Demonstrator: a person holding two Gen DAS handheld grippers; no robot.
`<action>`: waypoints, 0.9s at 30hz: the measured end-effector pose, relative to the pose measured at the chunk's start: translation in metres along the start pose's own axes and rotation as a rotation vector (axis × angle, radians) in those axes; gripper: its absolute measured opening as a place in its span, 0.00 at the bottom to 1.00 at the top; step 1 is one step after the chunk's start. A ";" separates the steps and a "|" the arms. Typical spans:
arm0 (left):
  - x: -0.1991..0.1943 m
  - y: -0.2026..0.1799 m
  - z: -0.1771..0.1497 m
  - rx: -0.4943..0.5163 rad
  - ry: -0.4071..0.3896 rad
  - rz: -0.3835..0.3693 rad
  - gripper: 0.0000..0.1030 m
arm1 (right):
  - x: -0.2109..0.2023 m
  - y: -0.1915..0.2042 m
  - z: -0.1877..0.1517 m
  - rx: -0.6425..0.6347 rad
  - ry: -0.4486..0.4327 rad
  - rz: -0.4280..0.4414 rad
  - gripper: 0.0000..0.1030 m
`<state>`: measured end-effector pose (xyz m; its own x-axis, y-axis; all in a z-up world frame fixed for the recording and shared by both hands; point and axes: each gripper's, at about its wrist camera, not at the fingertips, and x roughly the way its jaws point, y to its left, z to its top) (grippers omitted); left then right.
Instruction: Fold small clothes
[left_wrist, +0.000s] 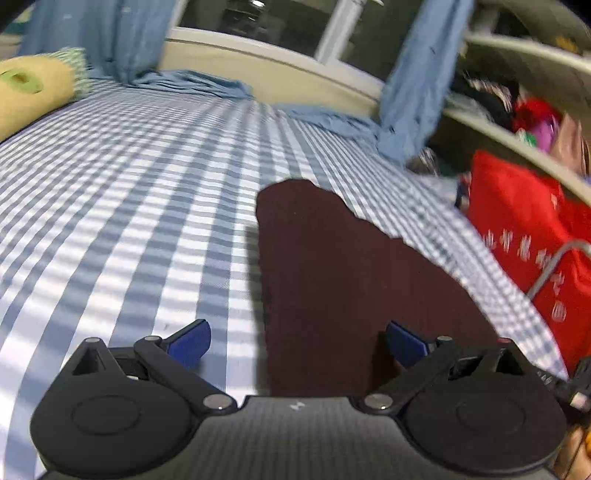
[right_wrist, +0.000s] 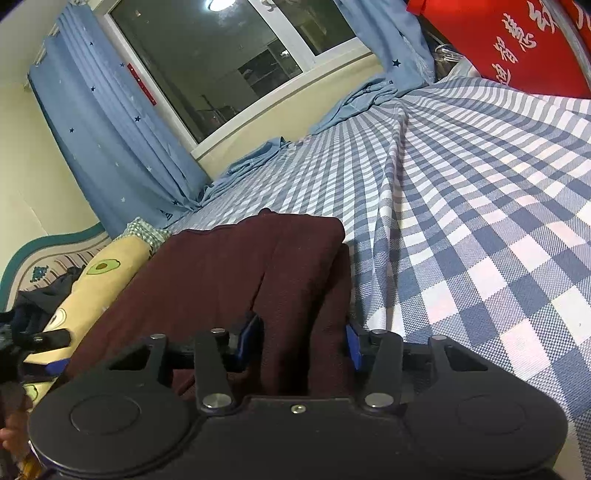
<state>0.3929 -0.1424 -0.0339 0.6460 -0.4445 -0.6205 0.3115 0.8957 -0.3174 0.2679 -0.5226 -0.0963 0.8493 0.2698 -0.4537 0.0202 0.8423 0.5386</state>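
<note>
Right claw (right_wrist: 303, 339) grips the near fold of the maroon garment (right_wrist: 236, 266), whose length runs ahead; left claw (left_wrist: 297, 341) is open, empty, beside it.

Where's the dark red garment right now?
The maroon garment lies folded on the checked bedsheet, its near edge between the right gripper pads, beside the avocado-print pillow. In the left wrist view it lies ahead of the open left gripper.
</note>
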 end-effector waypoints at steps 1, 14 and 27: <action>0.006 -0.001 0.001 0.016 0.013 -0.010 0.99 | 0.000 -0.001 0.000 0.001 -0.001 0.001 0.48; 0.044 0.017 -0.012 -0.041 0.099 -0.061 1.00 | -0.001 -0.005 0.000 0.020 -0.005 0.012 0.48; 0.050 0.013 -0.007 -0.008 0.114 -0.059 1.00 | -0.001 -0.007 0.001 0.025 -0.007 0.019 0.49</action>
<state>0.4247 -0.1533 -0.0739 0.5437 -0.4949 -0.6778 0.3405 0.8682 -0.3609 0.2672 -0.5291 -0.0985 0.8532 0.2821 -0.4386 0.0174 0.8253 0.5645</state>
